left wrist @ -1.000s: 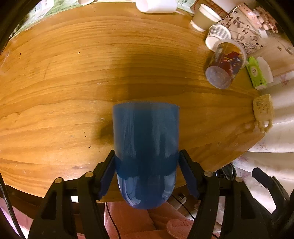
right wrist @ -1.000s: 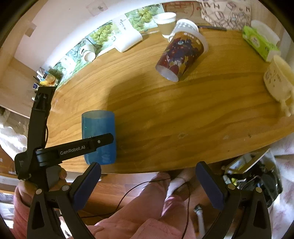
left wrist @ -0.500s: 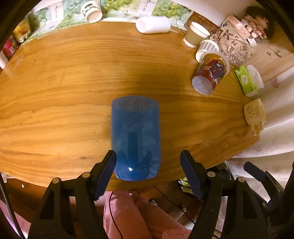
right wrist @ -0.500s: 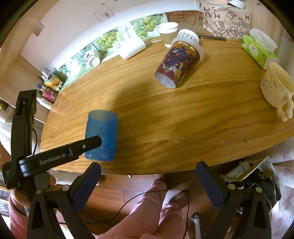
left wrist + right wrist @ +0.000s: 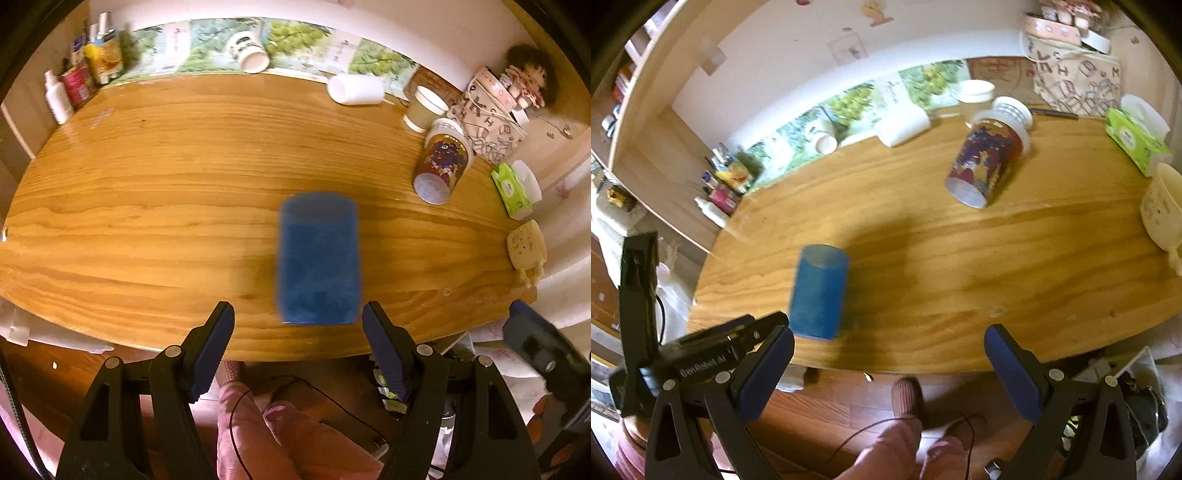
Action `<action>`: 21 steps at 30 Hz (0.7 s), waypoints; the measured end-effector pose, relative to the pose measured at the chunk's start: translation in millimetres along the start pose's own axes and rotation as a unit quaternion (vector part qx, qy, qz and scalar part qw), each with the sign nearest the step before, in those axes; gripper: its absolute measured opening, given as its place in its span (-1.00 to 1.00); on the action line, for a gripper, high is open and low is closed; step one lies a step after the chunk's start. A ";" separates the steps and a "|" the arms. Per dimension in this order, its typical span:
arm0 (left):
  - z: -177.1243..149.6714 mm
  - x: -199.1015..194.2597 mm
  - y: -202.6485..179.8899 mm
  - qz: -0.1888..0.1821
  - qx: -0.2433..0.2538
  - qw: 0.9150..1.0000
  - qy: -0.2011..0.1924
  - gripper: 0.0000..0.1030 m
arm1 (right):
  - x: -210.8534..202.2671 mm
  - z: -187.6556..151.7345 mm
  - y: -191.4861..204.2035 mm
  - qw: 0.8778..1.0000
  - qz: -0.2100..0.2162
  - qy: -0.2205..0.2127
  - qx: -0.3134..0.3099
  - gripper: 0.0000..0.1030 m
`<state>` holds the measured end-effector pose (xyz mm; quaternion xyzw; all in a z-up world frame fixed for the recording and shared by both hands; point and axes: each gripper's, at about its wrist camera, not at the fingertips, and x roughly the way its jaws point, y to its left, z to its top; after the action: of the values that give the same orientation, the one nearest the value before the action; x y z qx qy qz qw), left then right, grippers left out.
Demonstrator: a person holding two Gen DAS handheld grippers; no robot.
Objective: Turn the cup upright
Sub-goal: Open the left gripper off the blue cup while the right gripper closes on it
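A blue translucent cup (image 5: 318, 258) stands upright near the front edge of the wooden table (image 5: 155, 192). It also shows in the right wrist view (image 5: 819, 292). My left gripper (image 5: 298, 349) is open and empty, drawn back just before the cup at the table's edge. My right gripper (image 5: 888, 373) is open and empty, held off the front edge, to the right of the cup. The left gripper's body (image 5: 701, 362) shows at lower left in the right wrist view.
A printed cup (image 5: 441, 168) lies on its side at the right, also in the right wrist view (image 5: 988, 166). Behind it are a paper cup (image 5: 424, 107), a white cup lying down (image 5: 356, 90), a green tissue pack (image 5: 511, 190) and a cream mug (image 5: 1161, 214). Bottles (image 5: 72, 88) stand far left.
My left gripper has let go of the blue cup and pulled back and up. The cup now stands alone on the table. The right gripper has risen a little.
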<state>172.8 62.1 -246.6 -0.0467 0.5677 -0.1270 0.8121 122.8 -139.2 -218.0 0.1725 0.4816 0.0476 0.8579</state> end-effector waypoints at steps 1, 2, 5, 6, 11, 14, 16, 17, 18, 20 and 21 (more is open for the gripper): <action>-1.7 -1.7 4.4 0.002 0.001 1.000 -0.002 0.47 | 0.8 1.4 6.1 1.000 0.004 -0.004 -0.004 1.00; -3.0 -3.3 6.8 0.003 0.002 1.000 -0.004 0.47 | 1.3 2.5 10.0 1.000 0.006 -0.008 -0.007 1.00; -5.5 -8.4 15.4 0.009 0.010 1.000 -0.013 0.47 | 2.8 5.4 21.7 1.000 0.007 -0.021 -0.014 1.00; -6.3 -10.4 18.3 0.012 0.014 1.000 -0.016 0.47 | 3.3 5.7 24.3 1.000 0.007 -0.025 -0.014 1.00; -6.5 -21.8 30.5 0.028 0.029 0.998 -0.057 0.47 | 14.2 8.2 39.6 0.999 0.002 -0.036 -0.010 1.00; -3.4 -25.8 38.6 0.016 0.032 0.997 -0.069 0.47 | 22.2 8.0 46.6 0.999 -0.005 -0.036 -0.006 1.00; 0.8 -27.5 43.2 0.009 0.040 0.996 -0.073 0.47 | 30.3 8.7 52.9 0.999 -0.012 -0.031 -0.004 1.00; 2.4 -28.9 44.2 0.008 0.044 0.996 -0.076 0.47 | 33.6 9.1 55.2 0.999 -0.014 -0.029 -0.003 1.00; 4.1 -29.8 45.3 0.006 0.049 0.996 -0.079 0.47 | 38.4 9.7 58.3 1.000 -0.018 -0.026 -0.002 1.00; 8.6 -31.4 49.5 0.005 0.058 0.995 -0.083 0.47 | 45.2 9.8 62.7 1.000 -0.023 -0.021 -0.001 1.00; 10.2 -31.8 51.5 0.004 0.060 0.995 -0.084 0.47 | 48.3 9.8 64.6 1.000 -0.025 -0.019 -0.001 1.00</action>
<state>179.9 119.2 -225.3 -0.0061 0.4889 -0.1528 0.8589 162.2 -69.2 -230.4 0.1610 0.4691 0.0235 0.8681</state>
